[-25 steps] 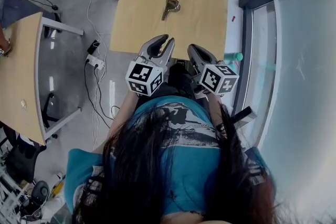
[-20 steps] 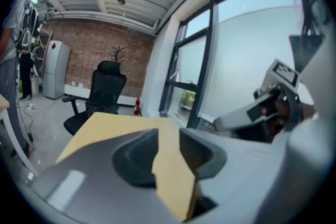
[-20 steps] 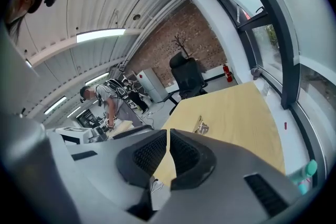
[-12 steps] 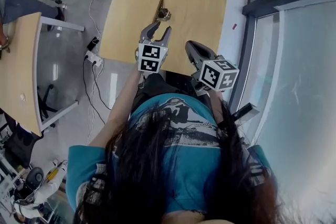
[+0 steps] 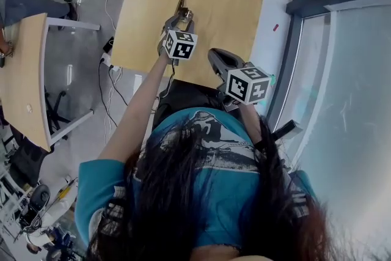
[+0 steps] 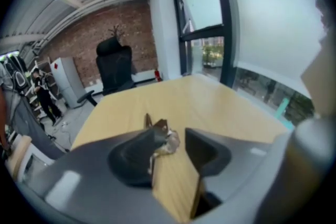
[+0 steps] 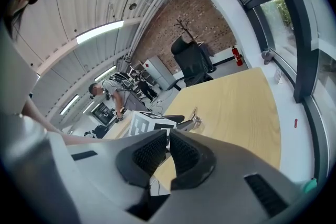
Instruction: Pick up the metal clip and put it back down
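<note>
Two grippers are held out over a light wood table (image 5: 226, 3). Each one has a cube on it, and the faces of the left cube (image 5: 180, 44) and the right cube (image 5: 247, 84) show black and white square patterns.

The left gripper (image 5: 178, 20) reaches out far over the table, down by the metal clip (image 5: 181, 9). The clip lies flat on the wood, near the middle of the table. In the left gripper view the clip sits right at the tips, in the gap between the two jaws. It is close up against the left jaw, and its long thin end pokes out past the tips. The jaws are spread apart and are opening wider. They do not pinch the clip.

The right gripper (image 7: 168, 139) hangs back by the near edge of the table, well apart from the clip. Its jaws are pressed close together with nothing between them.

A black chair (image 6: 115, 65) stands past the far end of the table. A second wood table (image 5: 24, 82) stands off to the left.
</note>
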Tool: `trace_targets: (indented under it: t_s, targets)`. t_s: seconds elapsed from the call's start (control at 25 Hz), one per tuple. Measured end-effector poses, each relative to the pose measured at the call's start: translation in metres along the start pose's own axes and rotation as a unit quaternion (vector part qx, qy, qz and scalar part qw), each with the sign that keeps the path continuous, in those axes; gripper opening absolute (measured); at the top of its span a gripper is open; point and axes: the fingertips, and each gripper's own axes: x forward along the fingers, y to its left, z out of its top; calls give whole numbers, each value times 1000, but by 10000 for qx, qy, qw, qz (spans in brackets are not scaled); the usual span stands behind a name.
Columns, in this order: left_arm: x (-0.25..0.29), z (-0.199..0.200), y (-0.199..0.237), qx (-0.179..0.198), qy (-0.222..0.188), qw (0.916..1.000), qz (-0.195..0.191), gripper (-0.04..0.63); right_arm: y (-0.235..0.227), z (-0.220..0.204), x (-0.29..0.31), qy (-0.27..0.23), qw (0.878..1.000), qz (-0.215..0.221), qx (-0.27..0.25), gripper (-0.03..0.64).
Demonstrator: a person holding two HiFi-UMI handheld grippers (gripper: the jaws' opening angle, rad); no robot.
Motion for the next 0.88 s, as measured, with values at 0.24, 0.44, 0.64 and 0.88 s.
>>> trace_targets:
  t_s: [0.24,0.44,0.64,0.88]
  targets:
    - [30,-6,13,668,375,9967,256,184,-9,3,4,2,9997,-133,213,29]
    - [47,-9,18,929,589,9937,233,184,-16,0,5,20,9987,-278,426,29]
    - [56,-16,22,849,734,9935,191,183,-21,4,3,-50,9977,-446,508,29]
    - [56,-16,25,764,722,9942,207,140,-28,8,0,-149,9963,-627,560,29]
